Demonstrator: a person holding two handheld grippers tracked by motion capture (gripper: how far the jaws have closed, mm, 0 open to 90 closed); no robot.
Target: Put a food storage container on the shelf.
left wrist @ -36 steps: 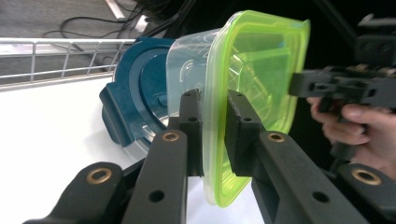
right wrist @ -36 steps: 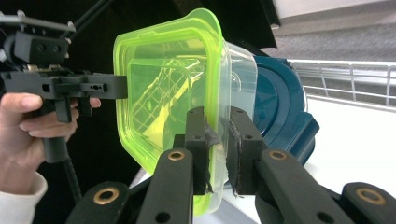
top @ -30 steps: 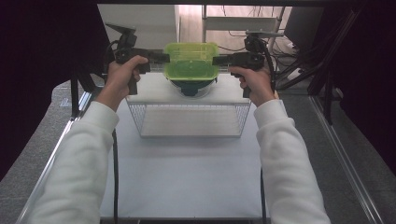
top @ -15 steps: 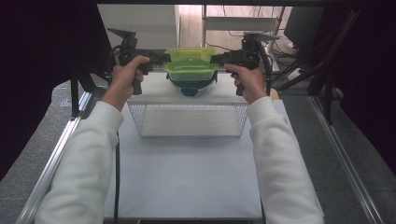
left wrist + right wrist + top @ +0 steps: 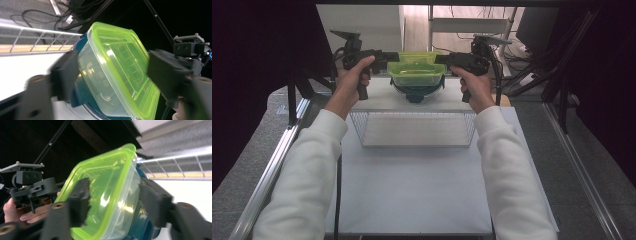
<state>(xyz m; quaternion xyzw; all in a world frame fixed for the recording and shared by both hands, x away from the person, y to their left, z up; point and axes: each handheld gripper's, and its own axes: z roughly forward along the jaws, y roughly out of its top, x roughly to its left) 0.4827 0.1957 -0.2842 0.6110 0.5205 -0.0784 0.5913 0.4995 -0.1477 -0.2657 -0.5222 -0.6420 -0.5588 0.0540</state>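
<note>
One clear container with lime-green lid (image 5: 416,74), resting on one dark blue bowl (image 5: 416,93) behind one wire basket (image 5: 414,128) on the table (image 5: 412,185), left gripper (image 5: 387,56) and right gripper (image 5: 441,59) flanking the container, fingers just opened, straddling its ends unpressed.

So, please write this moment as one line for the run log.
left gripper: open, jaws just opened, at box end | right gripper: open, jaws just opened, at other end | box: green lid on, resting on blue bowl | basket: nearer person

White long sleeves (image 5: 312,170) are worn on both arms. Each hand is wrapped around a black pistol-shaped gripper, the left gripper (image 5: 384,56) and right gripper (image 5: 447,58), from which black cables are trailed.
</note>
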